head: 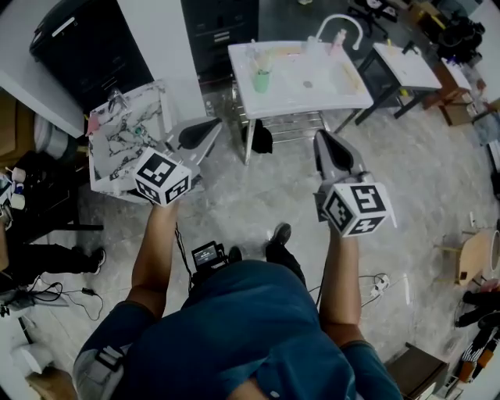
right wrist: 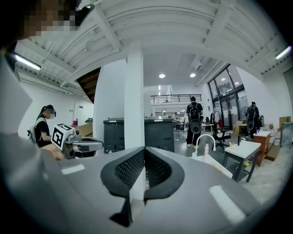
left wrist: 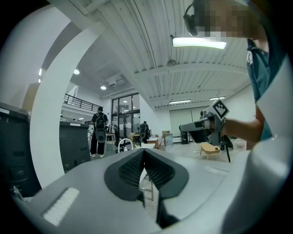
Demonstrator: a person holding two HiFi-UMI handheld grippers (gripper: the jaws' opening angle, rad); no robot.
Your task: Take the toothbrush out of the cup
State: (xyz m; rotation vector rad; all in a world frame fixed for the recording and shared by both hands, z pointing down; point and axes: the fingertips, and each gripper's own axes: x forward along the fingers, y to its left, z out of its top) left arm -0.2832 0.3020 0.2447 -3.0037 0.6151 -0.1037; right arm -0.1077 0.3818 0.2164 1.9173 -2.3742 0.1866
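Note:
A green cup [head: 262,80] stands on the left part of a white sink table [head: 312,98], far ahead of me in the head view. Something thin and pale rises from the cup; it is too small to tell as the toothbrush. My left gripper [head: 212,125] is held in the air well short of the table, shut, with nothing between its jaws [left wrist: 143,154]. My right gripper [head: 324,139] is level with it on the right, also shut and empty [right wrist: 144,151]. In the right gripper view the sink table [right wrist: 215,162] shows to the right, and the cup is hidden.
A curved white faucet [head: 341,22] and a small bottle [head: 339,37] stand at the sink's back. A second white table [head: 406,66] is to its right, black cabinets [head: 220,31] behind it, and a marble-patterned box [head: 125,137] at the left. Cables lie on the floor. People stand far off.

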